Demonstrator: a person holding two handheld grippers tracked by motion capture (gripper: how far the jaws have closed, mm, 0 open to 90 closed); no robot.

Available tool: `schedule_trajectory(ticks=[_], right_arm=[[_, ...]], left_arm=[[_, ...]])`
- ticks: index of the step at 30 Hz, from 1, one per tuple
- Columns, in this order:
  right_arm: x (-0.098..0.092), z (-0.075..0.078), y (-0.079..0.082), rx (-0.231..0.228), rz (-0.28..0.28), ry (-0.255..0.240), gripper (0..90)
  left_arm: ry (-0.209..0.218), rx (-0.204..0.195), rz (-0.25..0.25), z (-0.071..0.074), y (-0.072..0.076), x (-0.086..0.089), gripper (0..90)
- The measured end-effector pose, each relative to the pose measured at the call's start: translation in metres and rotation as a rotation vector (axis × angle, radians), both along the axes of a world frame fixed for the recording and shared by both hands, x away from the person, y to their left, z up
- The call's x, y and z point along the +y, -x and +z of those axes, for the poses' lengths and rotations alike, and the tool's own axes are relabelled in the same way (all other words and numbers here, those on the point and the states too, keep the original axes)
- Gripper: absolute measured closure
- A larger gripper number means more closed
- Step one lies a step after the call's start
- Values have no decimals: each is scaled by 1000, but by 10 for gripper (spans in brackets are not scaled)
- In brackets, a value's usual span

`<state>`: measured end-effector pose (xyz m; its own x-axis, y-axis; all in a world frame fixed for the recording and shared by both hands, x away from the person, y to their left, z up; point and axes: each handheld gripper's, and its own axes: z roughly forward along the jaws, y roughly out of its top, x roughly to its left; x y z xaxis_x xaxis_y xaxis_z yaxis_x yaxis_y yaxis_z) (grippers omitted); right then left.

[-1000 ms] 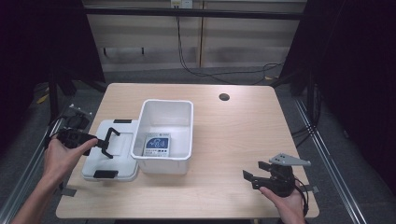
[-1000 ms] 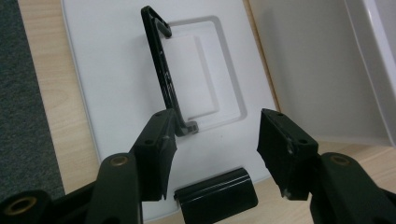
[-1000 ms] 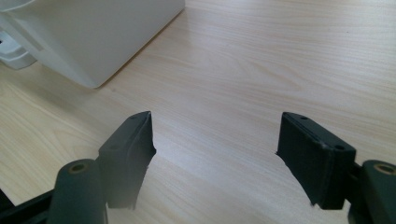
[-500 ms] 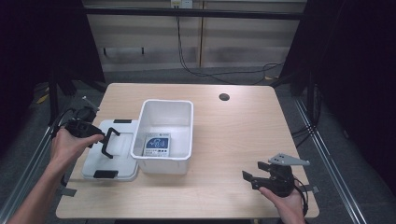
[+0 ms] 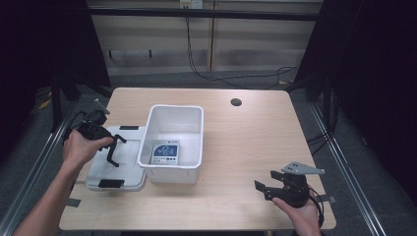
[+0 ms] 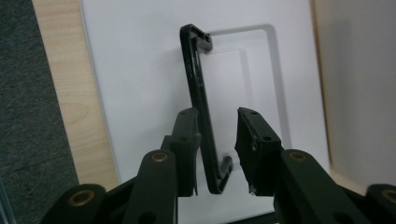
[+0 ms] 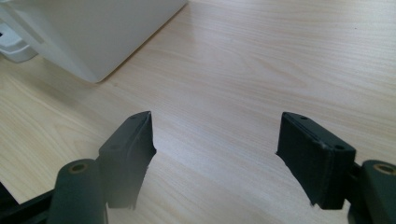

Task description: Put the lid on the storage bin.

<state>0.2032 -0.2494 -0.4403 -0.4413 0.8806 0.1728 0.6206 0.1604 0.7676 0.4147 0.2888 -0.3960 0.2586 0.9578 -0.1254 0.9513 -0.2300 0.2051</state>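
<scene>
On the bench point(image 5: 236, 147), toward its nine o'clock edge, lies a white lid point(image 5: 118, 169) with black clips at its near and far ends, touching the white bin point(image 5: 174, 142) just beside it at three o'clock. The lid's black handle point(image 6: 198, 100) stands raised off the lid. The left gripper point(image 5: 114, 150), held in the person's left hand point(image 5: 81, 147), reaches over the lid from nine o'clock; its jaws have just been closing and stand one on each side of the handle. In the left gripper view one pad lies against the bar while a gap shows between the bar and the other pad, so the handle is not clamped. Inside the bin a blue-and-white packet point(image 5: 166, 151) lies flat on the floor at its near end. At about five o'clock on the bench the right gripper point(image 5: 263, 189) hovers just above the wood, its jaws spread wide with nothing between them, pointing toward the bin and well apart from it.
</scene>
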Motion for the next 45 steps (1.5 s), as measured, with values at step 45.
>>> schedule_trajectory(ticks=[45], right_arm=[[1,-2,-2,22,0,8,244]], left_arm=[[-30,65,116,-21,-11,-18,847]])
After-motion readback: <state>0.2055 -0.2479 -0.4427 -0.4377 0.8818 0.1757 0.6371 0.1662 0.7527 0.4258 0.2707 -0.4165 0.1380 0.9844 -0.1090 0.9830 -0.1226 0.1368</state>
